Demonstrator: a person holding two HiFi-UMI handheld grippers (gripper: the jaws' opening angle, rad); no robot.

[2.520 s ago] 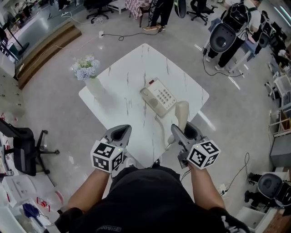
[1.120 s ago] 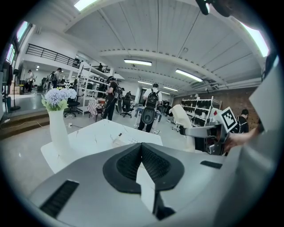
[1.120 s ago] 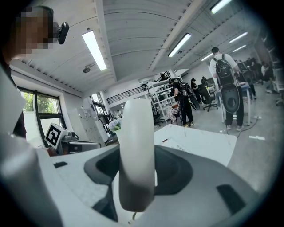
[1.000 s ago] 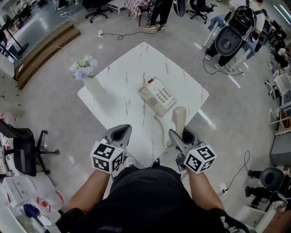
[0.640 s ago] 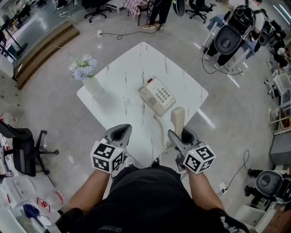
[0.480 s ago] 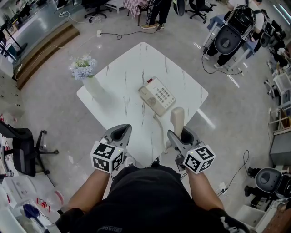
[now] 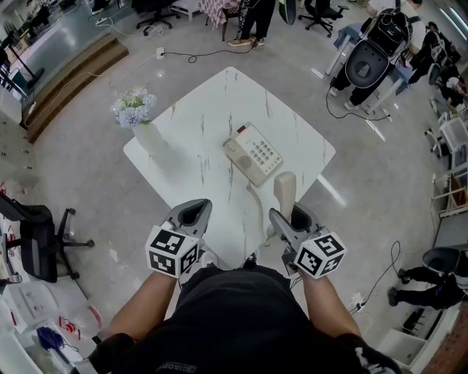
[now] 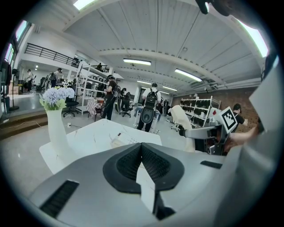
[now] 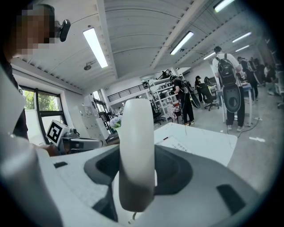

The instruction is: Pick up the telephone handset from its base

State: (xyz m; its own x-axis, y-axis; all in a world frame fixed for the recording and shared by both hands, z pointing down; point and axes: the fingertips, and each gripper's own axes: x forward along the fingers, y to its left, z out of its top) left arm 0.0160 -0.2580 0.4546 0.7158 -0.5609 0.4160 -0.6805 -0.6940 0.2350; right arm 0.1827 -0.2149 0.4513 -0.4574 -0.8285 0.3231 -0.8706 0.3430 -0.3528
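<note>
The cream telephone base [image 7: 254, 154] with its keypad sits mid-table on the white marble table [image 7: 212, 109]. Its cream handset [image 7: 284, 191] is off the base, held upright near the table's front corner by my right gripper [image 7: 285, 217], which is shut on it. In the right gripper view the handset [image 9: 136, 150] stands between the jaws, with the base [image 9: 185, 144] on the table beyond. A cord [image 7: 261, 208] runs from the base toward the handset. My left gripper [image 7: 194, 213] hovers at the table's front edge, jaws together and holding nothing; the left gripper view shows the base [image 8: 120, 140] far ahead.
A white vase of pale blue flowers [image 7: 139, 117] stands at the table's left corner. Office chairs [image 7: 40, 241], cables on the floor [image 7: 351, 117] and people [image 7: 252, 22] surround the table. The vase [image 8: 57, 128] stands left in the left gripper view.
My right gripper with the handset has drawn slightly back toward me and left since 2.5 s ago. The left gripper has stayed put.
</note>
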